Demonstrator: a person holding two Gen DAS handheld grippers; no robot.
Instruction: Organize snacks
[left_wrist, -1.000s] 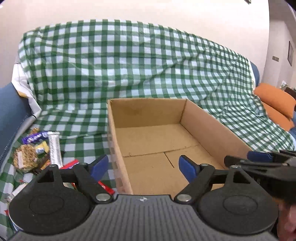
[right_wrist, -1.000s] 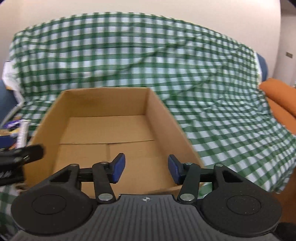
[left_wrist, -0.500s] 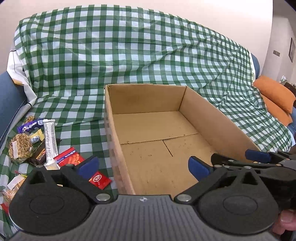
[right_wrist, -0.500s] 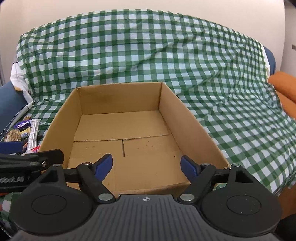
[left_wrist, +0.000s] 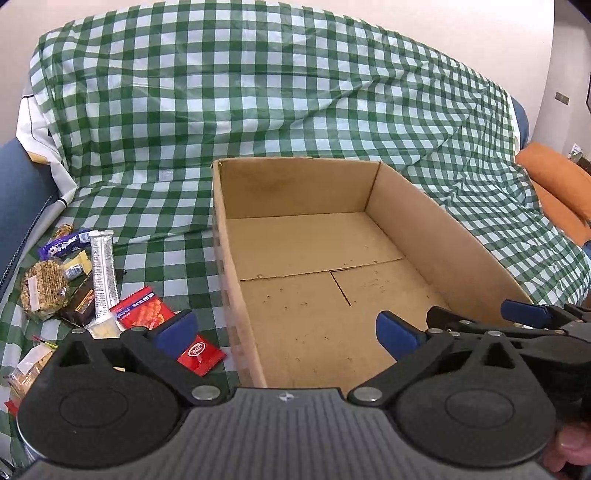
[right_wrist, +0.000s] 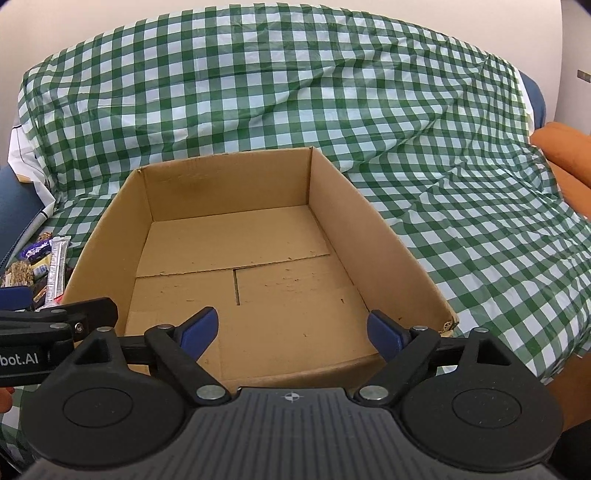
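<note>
Left gripper gapes wide, empty; right gripper is opening, empty, over the box; snacks at nine o'clock.

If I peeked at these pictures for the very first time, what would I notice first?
Probably the big cardboard box, open and with nothing in it, sitting in the middle of the green checked cloth. Next, the colourful heap of snacks lying on the cloth just left of the box. An orange cushion glows at the far right.
</note>
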